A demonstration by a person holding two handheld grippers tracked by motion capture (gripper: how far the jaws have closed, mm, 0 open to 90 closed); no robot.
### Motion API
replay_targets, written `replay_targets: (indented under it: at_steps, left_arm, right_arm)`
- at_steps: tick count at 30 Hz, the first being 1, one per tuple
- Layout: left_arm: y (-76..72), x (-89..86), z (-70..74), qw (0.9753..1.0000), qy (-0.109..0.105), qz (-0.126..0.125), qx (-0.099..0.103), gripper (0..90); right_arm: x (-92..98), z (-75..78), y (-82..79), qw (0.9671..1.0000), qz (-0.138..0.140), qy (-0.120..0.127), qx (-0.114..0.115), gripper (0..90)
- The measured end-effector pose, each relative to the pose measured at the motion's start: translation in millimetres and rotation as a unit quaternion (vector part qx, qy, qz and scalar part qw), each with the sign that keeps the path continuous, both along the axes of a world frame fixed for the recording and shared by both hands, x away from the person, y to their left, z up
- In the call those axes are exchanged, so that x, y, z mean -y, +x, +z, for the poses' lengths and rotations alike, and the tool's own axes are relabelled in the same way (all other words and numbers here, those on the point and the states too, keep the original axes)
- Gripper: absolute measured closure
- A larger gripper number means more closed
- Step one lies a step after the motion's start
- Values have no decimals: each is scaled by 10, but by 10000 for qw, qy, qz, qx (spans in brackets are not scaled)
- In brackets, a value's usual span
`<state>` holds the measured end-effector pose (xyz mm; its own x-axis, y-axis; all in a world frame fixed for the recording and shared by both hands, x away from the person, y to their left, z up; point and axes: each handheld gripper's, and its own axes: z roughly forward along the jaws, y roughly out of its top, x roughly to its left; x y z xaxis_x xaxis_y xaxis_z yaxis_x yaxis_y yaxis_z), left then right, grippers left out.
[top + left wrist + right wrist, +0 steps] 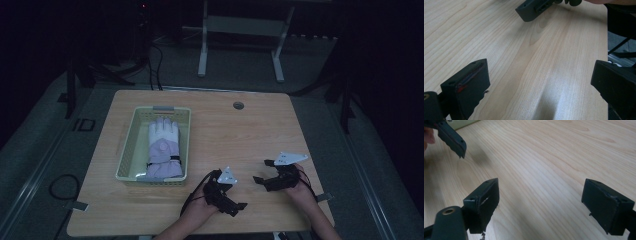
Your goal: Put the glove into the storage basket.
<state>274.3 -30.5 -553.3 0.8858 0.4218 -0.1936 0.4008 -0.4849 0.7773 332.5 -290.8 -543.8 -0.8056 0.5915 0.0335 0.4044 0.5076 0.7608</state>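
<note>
Room: dim, dark floor beyond the table, white legs of a frame (239, 47) at the far side, black cables (156, 62) trailing on the floor at the far left.
Surface: light wooden table (240, 135), grain plain in both gripper views, small round grommet (238, 105) near the far edge.
Basket: pale yellow-green, slatted walls (125, 150), on the left half of the table, long side running away from the person.
Glove: white and lilac (163, 148), lying flat inside the basket, fingers toward the far end, cuff at the near end with a dark strap across the wrist.
Left gripper: (240, 205) near the front edge, just right of the basket's near corner, held in the left hand (200, 210); jaws wide apart with bare wood between them, nothing held.
Right gripper: (263, 171) right of the left gripper and near it but not touching, held in the right hand (300, 187); jaws spread wide over bare table, empty.
Facing: jaw tips of each gripper turned toward the other one; one jaw of the other visible at the top of each gripper view.
Distance to glove: both grippers outside the basket, apart from the glove, left one the nearer.
</note>
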Motion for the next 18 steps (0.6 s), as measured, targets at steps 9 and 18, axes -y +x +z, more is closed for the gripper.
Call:
replay_targets:
  at_steps: [9, 18]
  left_arm:
    - [9, -9, -82, 10000, -65, 63, 6, 23]
    - [29, -31, -135, 9998, -15, 180, 109, 23]
  right_arm:
    - [175, -78, -118, 9996, -248, -3, 142, 141]
    - [300, -122, -118, 9987, -447, 17, 242, 142]
